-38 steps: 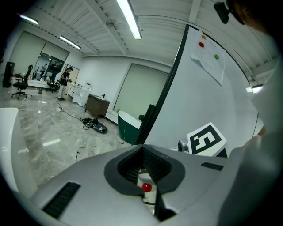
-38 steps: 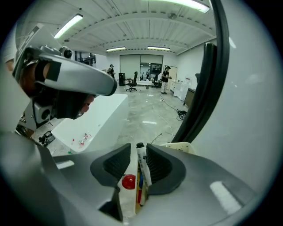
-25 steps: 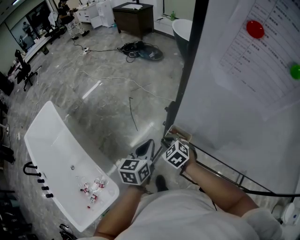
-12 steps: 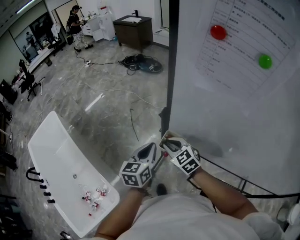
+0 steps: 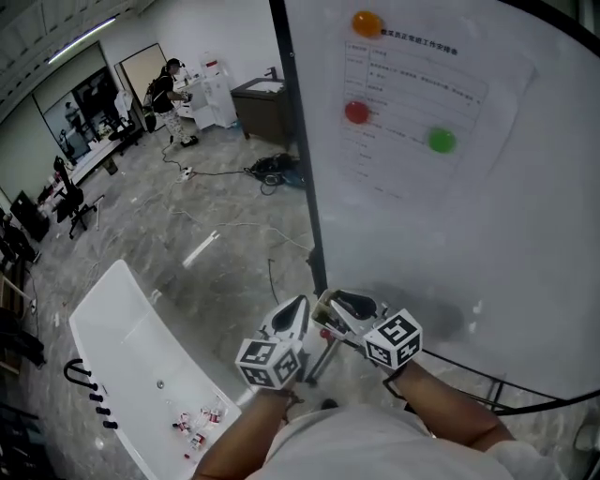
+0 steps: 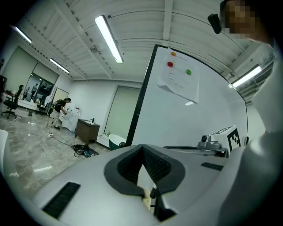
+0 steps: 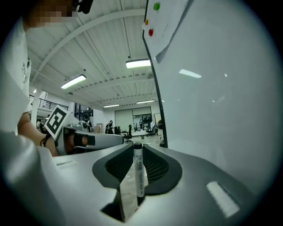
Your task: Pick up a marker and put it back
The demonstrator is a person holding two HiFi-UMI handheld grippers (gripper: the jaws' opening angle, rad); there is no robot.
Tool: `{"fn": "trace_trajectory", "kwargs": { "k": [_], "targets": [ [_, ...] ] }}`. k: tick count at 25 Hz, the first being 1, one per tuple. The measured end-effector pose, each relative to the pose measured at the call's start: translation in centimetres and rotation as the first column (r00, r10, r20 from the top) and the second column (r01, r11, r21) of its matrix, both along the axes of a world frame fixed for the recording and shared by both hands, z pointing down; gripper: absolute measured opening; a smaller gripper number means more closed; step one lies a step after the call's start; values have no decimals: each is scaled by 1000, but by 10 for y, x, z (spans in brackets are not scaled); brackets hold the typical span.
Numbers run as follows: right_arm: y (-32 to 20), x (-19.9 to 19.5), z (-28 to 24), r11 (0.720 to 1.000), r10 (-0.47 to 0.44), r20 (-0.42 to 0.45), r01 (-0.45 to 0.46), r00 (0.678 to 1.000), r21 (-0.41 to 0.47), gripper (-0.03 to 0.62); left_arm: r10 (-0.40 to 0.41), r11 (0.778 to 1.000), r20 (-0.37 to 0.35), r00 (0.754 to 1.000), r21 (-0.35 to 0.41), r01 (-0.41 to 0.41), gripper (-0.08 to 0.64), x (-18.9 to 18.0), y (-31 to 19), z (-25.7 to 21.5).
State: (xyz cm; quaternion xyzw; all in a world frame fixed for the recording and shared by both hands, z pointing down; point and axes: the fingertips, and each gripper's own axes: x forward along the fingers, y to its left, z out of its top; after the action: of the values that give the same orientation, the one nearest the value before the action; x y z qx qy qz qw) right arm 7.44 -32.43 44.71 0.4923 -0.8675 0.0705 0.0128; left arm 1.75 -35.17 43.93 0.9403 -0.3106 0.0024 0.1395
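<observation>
- Two grippers are held close together low in the head view, in front of the person's body, at the bottom edge of a whiteboard [image 5: 487, 234]
- The right gripper [image 7: 138, 148] is clamped on a marker [image 7: 139, 170]: both ribbed pads press on its white barrel, so the jaws stand only as far apart as the barrel is thick
- The marker runs along the jaws, with its dark end reaching just past their tips and the other end down in the gap near the gripper's body
- In the right gripper view the whiteboard [image 7: 212, 88] fills the right side, near the jaws but not touching them
- The left gripper [image 6: 142, 148] holds nothing; its pads meet at their tips, leaving just a thin wedge of gap further back
- In the head view the left gripper [image 5: 292, 309] sits just beside the right gripper [image 5: 342, 302], and their marker cubes are near each other without touching
- A sheet of paper [image 5: 412, 122] hangs on the whiteboard, with an orange magnet [image 5: 367, 23] at its top, a red magnet [image 5: 356, 112] on its left part and a green magnet [image 5: 442, 141] towards its right
- On the grey floor to the left lies a white tub [image 5: 122, 328] with a few small bottles [image 5: 202, 420] at its near end
- Further off are loose cables [image 5: 272, 173], a dark cabinet [image 5: 262, 108] and a person [image 5: 172, 89] standing by white furniture
</observation>
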Motion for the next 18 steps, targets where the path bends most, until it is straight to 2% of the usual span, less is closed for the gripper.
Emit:
{"fn": "trace_trajectory", "kwargs": {
  "k": [4, 14, 18],
  "targets": [
    [11, 2, -14, 1000, -9, 30, 8, 1000, 26, 69, 5, 1000, -8, 1000, 23, -5, 2, 5, 9, -8],
    [9, 8, -15, 1000, -1, 43, 0, 999, 25, 69, 1, 999, 2, 1000, 37, -1, 2, 9, 9, -9],
    [7, 9, -13, 1000, 3, 42, -4, 999, 19, 69, 6, 999, -22, 1000, 41, -5, 2, 10, 8, -12]
  ]
}}
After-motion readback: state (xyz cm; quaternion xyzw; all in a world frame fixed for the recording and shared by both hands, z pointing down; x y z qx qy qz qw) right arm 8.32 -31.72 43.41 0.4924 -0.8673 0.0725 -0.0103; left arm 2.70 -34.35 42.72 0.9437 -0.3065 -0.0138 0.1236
